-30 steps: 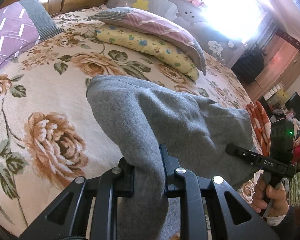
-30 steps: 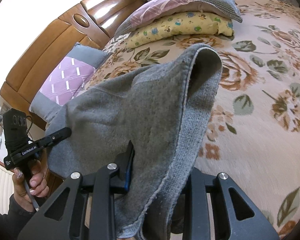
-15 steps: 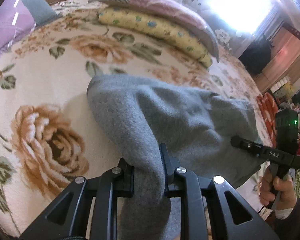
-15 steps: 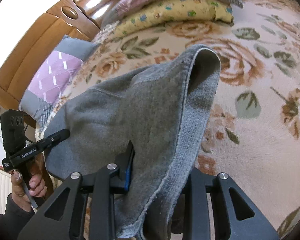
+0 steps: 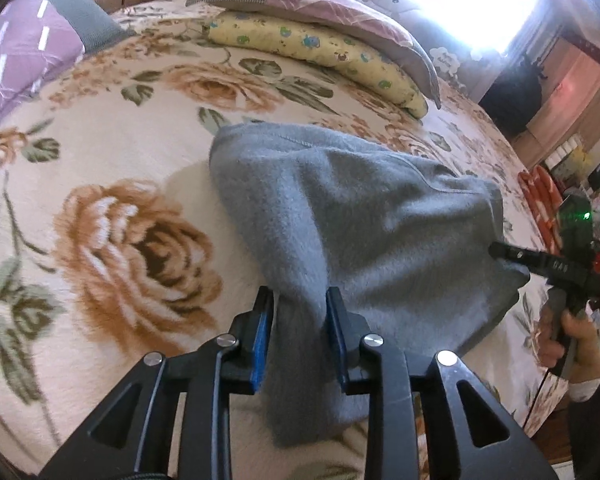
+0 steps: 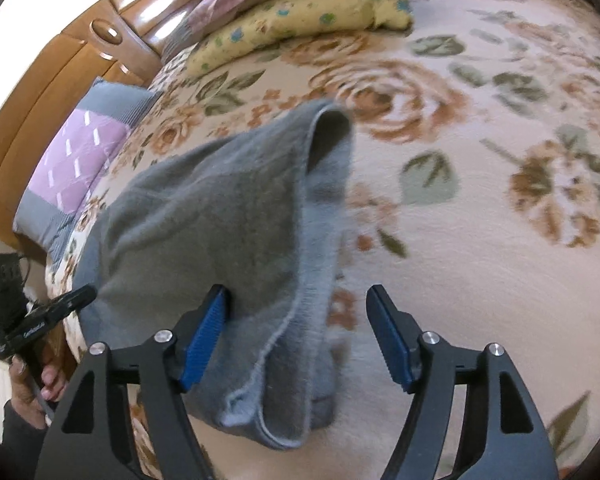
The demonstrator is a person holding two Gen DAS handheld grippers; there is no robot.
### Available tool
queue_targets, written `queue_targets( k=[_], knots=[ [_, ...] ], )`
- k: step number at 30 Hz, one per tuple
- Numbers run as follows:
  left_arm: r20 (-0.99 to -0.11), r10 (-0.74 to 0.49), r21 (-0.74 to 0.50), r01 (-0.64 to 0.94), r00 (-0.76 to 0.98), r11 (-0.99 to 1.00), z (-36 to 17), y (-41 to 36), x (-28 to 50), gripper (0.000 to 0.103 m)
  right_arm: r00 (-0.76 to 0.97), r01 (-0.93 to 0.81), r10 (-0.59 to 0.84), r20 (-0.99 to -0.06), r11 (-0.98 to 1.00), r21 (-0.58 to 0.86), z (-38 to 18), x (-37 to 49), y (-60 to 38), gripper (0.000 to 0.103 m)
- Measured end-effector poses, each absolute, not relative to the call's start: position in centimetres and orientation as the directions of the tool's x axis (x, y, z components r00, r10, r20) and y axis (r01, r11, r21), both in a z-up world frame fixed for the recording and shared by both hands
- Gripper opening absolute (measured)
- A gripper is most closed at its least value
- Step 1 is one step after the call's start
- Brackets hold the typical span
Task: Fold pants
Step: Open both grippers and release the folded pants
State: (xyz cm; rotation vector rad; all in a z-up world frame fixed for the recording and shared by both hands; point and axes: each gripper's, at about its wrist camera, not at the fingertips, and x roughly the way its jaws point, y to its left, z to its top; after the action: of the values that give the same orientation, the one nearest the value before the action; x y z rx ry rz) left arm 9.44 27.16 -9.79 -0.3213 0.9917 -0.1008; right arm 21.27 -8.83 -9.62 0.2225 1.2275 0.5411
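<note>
Bed [image 5: 100, 152] with rose-print cover fills both views; wooden headboard [image 6: 60, 80] at far left in right wrist view. Stacked pillows [image 5: 320, 40] at far side. Grey pants [image 5: 360, 220] lie folded in heap on bed, near edge. Left gripper [image 5: 299, 332]: fingers closed, pinching bunched pants cloth. Right gripper [image 6: 300, 340]: fingers spread apart, pants edge draped between them, touching left finger only.

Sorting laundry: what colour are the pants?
Plain grey pants, clearest in the left wrist view.
</note>
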Motion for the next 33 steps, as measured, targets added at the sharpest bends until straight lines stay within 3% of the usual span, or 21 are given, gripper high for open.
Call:
queue_targets(
  k=[6, 9, 14, 18, 27, 31, 33],
  knots=[
    [-0.757, -0.226, -0.325, -0.054, 0.614, 0.944, -6.4, 27.3, 8.0, 0.025, 0.328, -0.317, 0.565, -0.757, 0.821, 0.475, -5.6, 20.8, -9.2, 0.069],
    [-0.736, -0.278, -0.372, -0.027, 0.617, 0.928, -5.9, 26.7, 8.3, 0.025, 0.324, -0.38, 0.603, -0.729, 0.789, 0.484, -4.0, 20.6, -7.3, 0.049],
    [-0.77, -0.275, -0.365, -0.044, 0.575, 0.93, -8.2, 26.3, 10.0, 0.025, 0.286, -0.417, 0.582, -0.761, 0.791, 0.448, -4.9, 21.1, -4.9, 0.043],
    [-0.792, -0.292, -0.399, -0.094, 0.536, 0.912, -11.3, 27.2, 10.7, 0.023, 0.244, -0.349, 0.526, -0.815, 0.832, 0.432, -8.7, 22.3, -5.4, 0.036],
    [-0.794, -0.256, -0.364, -0.094, 0.552, 0.927, -9.2, 26.1, 9.3, 0.025, 0.264, -0.369, 0.521, -0.811, 0.832, 0.414, -7.3, 21.6, -5.6, 0.038],
    [-0.79, -0.219, -0.335, -0.105, 0.572, 0.936, -7.6, 25.7, 8.5, 0.031, 0.292, -0.396, 0.517, -0.805, 0.831, 0.39, -5.6, 20.4, -5.8, 0.038],
    [-0.792, -0.198, -0.318, -0.113, 0.577, 0.941, -7.1, 25.5, 8.3, 0.039, 0.295, -0.414, 0.515, -0.805, 0.828, 0.378, -4.9, 19.8, -5.6, 0.038]
  ],
)
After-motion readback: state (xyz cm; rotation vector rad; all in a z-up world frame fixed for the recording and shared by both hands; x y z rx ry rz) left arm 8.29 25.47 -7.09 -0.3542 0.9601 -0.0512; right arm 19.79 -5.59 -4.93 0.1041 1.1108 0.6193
